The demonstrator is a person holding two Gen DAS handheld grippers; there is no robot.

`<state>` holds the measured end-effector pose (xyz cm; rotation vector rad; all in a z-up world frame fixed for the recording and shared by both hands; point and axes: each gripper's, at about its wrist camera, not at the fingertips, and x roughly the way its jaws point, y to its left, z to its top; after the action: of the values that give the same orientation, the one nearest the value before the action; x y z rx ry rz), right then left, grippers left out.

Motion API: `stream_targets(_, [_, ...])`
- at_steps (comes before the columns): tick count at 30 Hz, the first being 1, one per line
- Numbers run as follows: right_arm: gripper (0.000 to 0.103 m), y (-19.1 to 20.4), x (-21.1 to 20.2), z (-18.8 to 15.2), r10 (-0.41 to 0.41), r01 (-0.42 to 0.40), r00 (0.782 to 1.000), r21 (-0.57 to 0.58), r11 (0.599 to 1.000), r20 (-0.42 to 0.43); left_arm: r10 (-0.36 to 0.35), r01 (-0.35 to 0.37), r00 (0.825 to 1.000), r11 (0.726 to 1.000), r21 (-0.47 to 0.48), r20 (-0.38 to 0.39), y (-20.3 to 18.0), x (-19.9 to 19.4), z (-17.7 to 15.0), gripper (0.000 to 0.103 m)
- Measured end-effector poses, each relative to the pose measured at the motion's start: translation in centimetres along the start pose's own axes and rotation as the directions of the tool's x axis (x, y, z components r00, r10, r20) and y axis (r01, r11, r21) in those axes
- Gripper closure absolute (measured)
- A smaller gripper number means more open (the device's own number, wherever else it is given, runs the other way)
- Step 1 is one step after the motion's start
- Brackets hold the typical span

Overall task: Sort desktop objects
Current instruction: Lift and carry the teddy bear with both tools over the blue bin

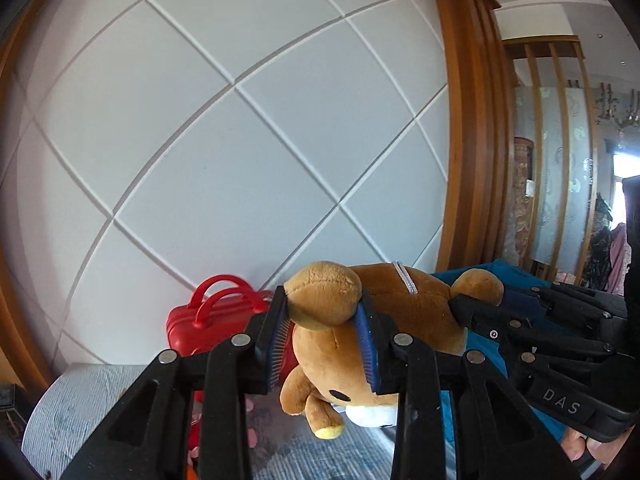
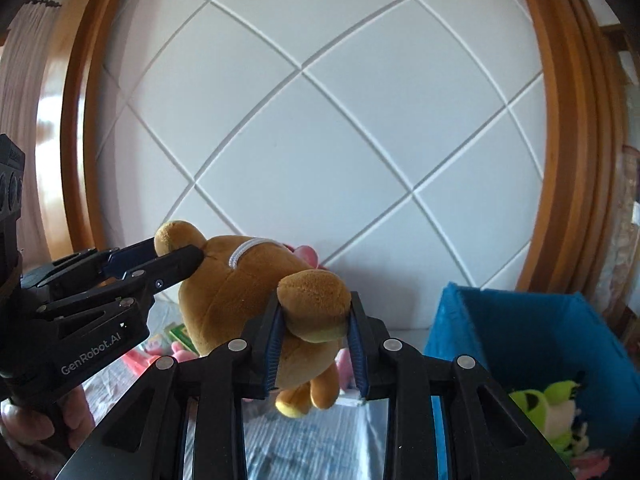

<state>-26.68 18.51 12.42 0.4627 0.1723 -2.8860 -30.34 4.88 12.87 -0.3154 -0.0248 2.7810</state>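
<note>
A brown plush bear [image 1: 400,320] hangs in the air above the table, held by both grippers. My left gripper [image 1: 324,316] is shut on one of its ears. My right gripper [image 2: 316,320] is shut on the other ear. In the left wrist view the right gripper [image 1: 476,300] comes in from the right. In the right wrist view the left gripper [image 2: 176,256] comes in from the left. The bear [image 2: 240,296] hangs face down with its paws below. A blue fabric bin [image 2: 532,344] stands at the right, with a green plush toy [image 2: 556,412] inside.
A red toy suitcase [image 1: 208,320] stands by the white panelled wall at the back left. Pink toys [image 2: 176,354] and small items lie on the blue-grey striped tablecloth [image 1: 80,408]. A wooden frame borders the wall.
</note>
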Motion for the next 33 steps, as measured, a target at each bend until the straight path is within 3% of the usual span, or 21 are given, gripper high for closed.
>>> stream_targets(4, [0.075, -2.3, -5.3, 1.4, -0.111, 0.111, 0.993, -0.006, 0.994, 0.036, -0.106, 0.105, 0.994, 0.994, 0.013, 0.025, -4.6, -1.8, 2.4, 0.072])
stream_targets(8, [0.075, -5.7, -10.1, 1.9, -0.207, 0.207, 0.976, 0.000, 0.978, 0.072, -0.161, 0.157, 0.986, 0.985, 0.072, 0.051, -10.8, -3.9, 4.1, 0.072])
stream_targets(16, [0.075, -16.1, -15.8, -0.9, -0.259, 0.259, 0.964, 0.012, 0.966, 0.056, -0.204, 0.202, 0.979, 0.975, 0.092, 0.011, -23.8, -2.4, 3.4, 0.071])
stream_targets(22, [0.075, -25.5, -15.1, -6.2, -0.223, 0.225, 0.973, 0.037, 0.974, -0.064, -0.162, 0.171, 0.977, 0.984, 0.055, -0.141, -31.5, 3.1, -0.5, 0.071])
stream_targets(24, [0.075, -27.9, -14.2, -8.3, -0.207, 0.214, 0.971, 0.042, 0.976, -0.120, -0.133, 0.148, 0.967, 0.987, 0.057, -0.219, -33.4, 4.8, -2.2, 0.072])
stream_targets(27, [0.075, -30.4, -13.2, -11.6, -0.167, 0.184, 0.966, 0.068, 0.981, -0.200, -0.095, 0.120, 0.938, 0.991, 0.056, -0.334, -35.5, 7.2, -4.5, 0.072])
stream_targets(33, [0.075, -33.2, -12.1, -14.9, -0.089, 0.124, 0.958, 0.113, 0.986, -0.274, -0.011, 0.051, 0.912, 0.995, 0.089, -0.409, -37.4, 7.6, -6.6, 0.071])
